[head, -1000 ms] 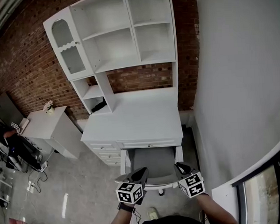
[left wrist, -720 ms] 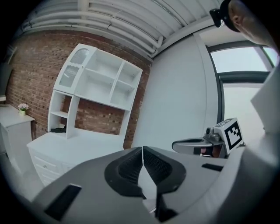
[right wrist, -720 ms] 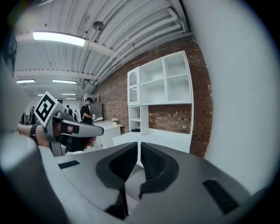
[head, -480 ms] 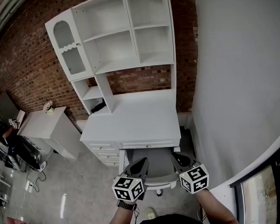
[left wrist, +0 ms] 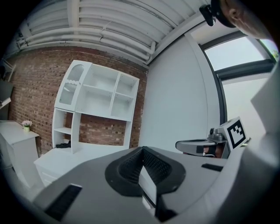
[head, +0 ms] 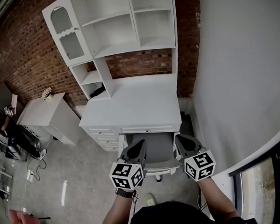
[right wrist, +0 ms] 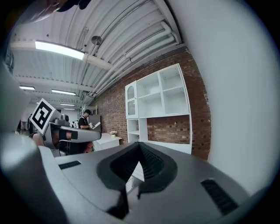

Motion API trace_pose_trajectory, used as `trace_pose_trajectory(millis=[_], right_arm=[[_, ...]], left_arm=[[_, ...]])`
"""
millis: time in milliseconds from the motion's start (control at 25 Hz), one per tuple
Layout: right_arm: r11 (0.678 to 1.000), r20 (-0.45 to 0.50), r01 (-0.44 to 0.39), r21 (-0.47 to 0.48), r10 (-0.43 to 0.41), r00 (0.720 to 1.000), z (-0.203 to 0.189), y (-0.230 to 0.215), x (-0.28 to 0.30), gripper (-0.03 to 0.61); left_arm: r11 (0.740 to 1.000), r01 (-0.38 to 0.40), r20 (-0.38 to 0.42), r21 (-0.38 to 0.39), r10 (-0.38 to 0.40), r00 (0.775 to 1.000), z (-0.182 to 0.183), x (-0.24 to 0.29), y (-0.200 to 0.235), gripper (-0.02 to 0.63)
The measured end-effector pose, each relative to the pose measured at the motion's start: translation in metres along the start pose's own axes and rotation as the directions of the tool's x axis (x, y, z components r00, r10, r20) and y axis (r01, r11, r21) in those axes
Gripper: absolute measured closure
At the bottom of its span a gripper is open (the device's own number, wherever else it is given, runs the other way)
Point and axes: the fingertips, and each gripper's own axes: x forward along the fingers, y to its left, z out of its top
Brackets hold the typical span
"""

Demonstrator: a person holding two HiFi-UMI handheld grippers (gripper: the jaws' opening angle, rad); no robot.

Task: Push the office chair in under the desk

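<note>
Grey jaws on both the left gripper (head: 139, 145) and the right gripper (head: 180, 141) are pressed together with nothing between them. They flank the office chair (head: 150, 153) at lower centre of the frame, both equally near it. Its seat runs straight up-frame beneath the white bench (head: 130, 109), already largely tucked in, I judge.
</note>
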Motion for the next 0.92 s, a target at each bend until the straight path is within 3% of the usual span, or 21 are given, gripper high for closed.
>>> trace_pose_trajectory(millis=[920], right_arm=[[0.999,-0.015,-0.009,-0.041,0.008,1.000,-0.012,0.010,0.007,0.574]], left_arm=[[1.000,-0.013,-0.007,0.020,0.013,1.000,-0.005,-0.002,0.008,0.607]])
